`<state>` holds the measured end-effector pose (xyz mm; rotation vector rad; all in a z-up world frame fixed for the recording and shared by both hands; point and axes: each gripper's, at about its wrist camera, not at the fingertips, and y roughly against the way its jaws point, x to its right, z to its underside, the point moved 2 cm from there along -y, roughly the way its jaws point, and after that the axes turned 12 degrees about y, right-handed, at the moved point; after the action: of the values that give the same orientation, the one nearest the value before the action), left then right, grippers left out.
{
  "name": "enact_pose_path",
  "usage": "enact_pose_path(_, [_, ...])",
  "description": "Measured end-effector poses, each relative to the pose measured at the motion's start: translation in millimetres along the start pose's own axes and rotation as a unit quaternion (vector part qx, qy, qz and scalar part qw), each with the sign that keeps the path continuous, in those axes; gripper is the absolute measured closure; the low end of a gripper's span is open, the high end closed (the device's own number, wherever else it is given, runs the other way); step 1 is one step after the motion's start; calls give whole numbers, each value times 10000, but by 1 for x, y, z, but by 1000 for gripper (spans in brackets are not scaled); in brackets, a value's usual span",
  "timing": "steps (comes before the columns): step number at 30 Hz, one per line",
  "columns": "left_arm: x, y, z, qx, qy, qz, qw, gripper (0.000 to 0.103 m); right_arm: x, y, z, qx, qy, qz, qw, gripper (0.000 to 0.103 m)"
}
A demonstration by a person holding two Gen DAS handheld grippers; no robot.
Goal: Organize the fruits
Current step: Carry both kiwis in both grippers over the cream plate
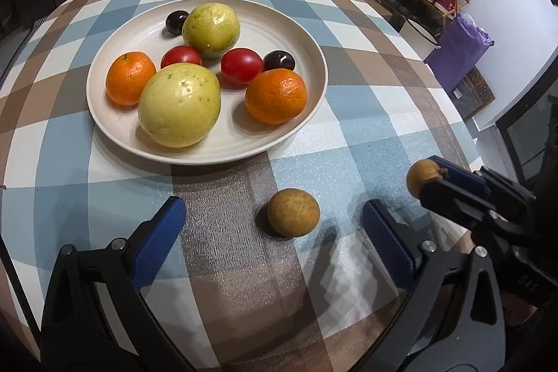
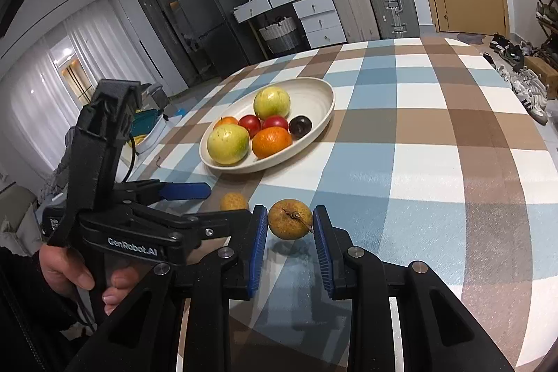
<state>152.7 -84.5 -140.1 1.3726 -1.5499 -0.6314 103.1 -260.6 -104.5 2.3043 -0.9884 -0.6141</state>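
Centrally, at the lower middle of the right wrist view, a small brown fruit [image 2: 290,219] is clamped between the blue pads of the right gripper [image 2: 290,225], its dry stem end turned toward the camera; it is held clear of the checked tablecloth [image 2: 436,162], with its shadow seen below it. In the left wrist view the same held fruit [image 1: 422,177] is seen at the right edge of the frame, pinched at the tip of the right gripper's fingers [image 1: 464,178].

A second brown fruit [image 1: 293,212] lies on the cloth in the lower middle of the left wrist view, between the two blue pads of the left gripper [image 1: 273,232] but apart from both (the jaws are spread wide and nothing is touched by them). It is also glimpsed in the right wrist view [image 2: 233,202], partly hidden behind the left gripper's finger.

Further up the frame, a cream plate [image 1: 115,124] is set on the cloth in the upper left of the left wrist view. On it are seen two yellow-green fruits, one near [image 1: 179,105] and one far [image 1: 211,30], two oranges [image 1: 275,95] [image 1: 130,78], two red fruits [image 1: 242,65] [image 1: 181,57] and two dark plums [image 1: 279,60] [image 1: 176,21].

A person's hand [image 2: 83,271] is seen at the lower left of the right wrist view, wrapped around the left gripper's handle.
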Motion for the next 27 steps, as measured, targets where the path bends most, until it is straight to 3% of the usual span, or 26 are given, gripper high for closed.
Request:
enact_pose_path(4, [-1,2,-1,103,10,-184,9998,21,2,1,-1,24,-5,6,10000,76])
enact_pose_path(7, [-5,4,-2,99,102,-95,9999,29,4,2,-1,42,-28,21,10000,76])
enact_pose_path(13, [3,6,5,-78,-174,249,9995,74,3,6,-2,82,-20,44,10000,76])
enact_pose_path(14, [6,6,7,-100,-214,282,9993,77,3,7,-2,84,-13,54,9999,76])
enact_pose_path(17, [8,8,11,-145,-234,484,9984,77,1,8,-2,87,-8,66,9999,76])
enact_pose_path(27, [0,29,2,11,-107,625,9980,77,-5,3,-14,37,53,81,9999,76])
